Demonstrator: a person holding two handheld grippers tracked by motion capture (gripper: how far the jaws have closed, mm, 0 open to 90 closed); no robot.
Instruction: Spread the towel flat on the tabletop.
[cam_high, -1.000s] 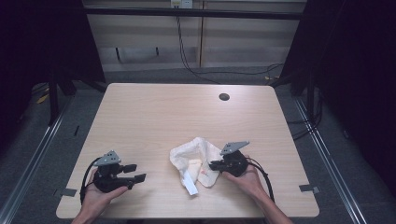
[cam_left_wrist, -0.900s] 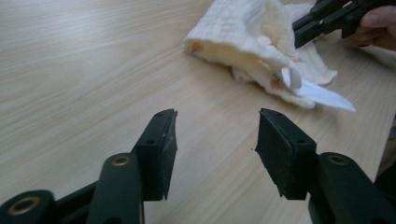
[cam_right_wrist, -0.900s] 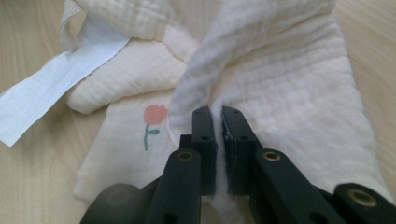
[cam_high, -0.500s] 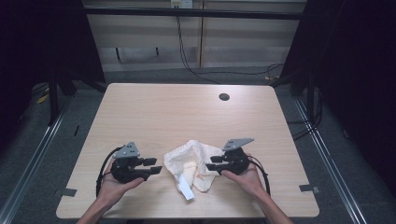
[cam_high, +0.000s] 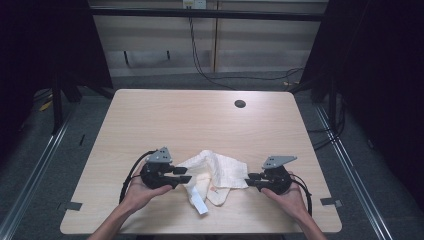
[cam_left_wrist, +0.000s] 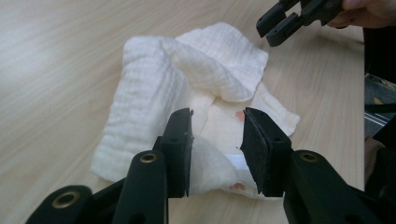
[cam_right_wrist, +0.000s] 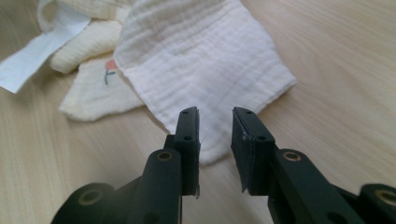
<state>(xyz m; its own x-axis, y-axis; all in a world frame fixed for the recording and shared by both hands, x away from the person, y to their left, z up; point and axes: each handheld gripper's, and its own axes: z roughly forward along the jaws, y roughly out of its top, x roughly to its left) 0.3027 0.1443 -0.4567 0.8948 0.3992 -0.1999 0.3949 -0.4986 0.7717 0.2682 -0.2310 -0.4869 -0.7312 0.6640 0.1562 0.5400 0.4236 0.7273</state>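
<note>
at the left of the high view, the person's left hand (cam_high: 137, 192) holds the left gripper (cam_high: 183, 175) low over the near part of the wooden table (cam_high: 200, 120), its black jaws pointing toward the middle. its jaws have just been closing, yet in the left gripper view they stand apart with a clear gap, and the near edge of the white cloth (cam_high: 215, 175) lies on the table between and just under the tips; the pads do not press on it. a black cable (cam_high: 131, 170) loops from this gripper round the wrist. the cloth sits crumpled near the front edge of the table, between the two grippers: a ribbed white muslin layer folded over a creamier layer with a small orange mark, and a plain white label strip (cam_high: 198, 202) pokes out at its near side. to the right, the right gripper (cam_high: 252, 179) is held in the right hand (cam_high: 287, 195), jaws pointing back at the cloth's right corner. its jaws have also just been closing; in the right gripper view they are parted by a narrow gap, with the cloth's corner just beyond and below the tips, nothing pinched. farther back, a small dark hole (cam_high: 240, 104) shows in the tabletop.
</note>
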